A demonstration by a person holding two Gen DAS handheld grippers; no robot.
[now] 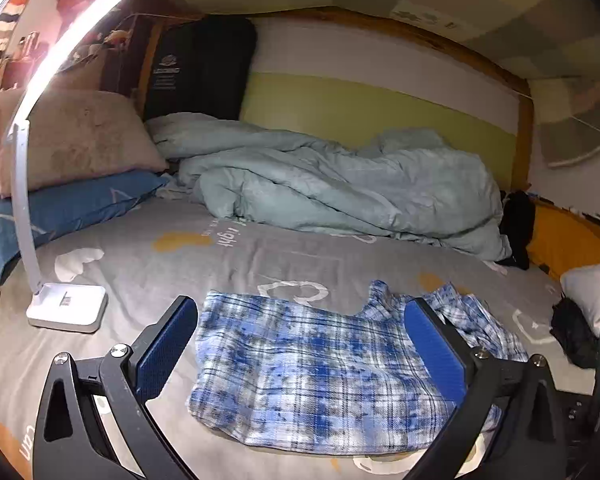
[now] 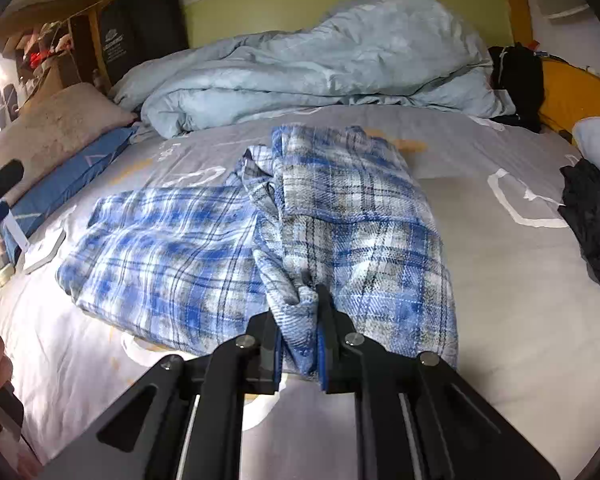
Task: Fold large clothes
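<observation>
The bed (image 1: 148, 256) carries the plaid garment (image 2: 172, 248), part-folded near its front edge. Your right gripper (image 2: 300, 320) pinches a bunched edge, mid-fold. Your left gripper (image 1: 300, 344) hovers above it, jaws spread, empty. Next, probably: carry that edge across, lay it square.

Home bedroom: bed w/ printed grey sheet (image 1: 228, 264), rumpled duvet (image 1: 340, 188), pillows (image 1: 68, 140) (stacked), desk lamp (image 1: 66, 306).

I had the right gripper (image 2: 300, 332) clamped on a bunched fold of the plaid shirt (image 2: 172, 256), lying mid-bed (image 2: 500, 280) near the front edge.
</observation>
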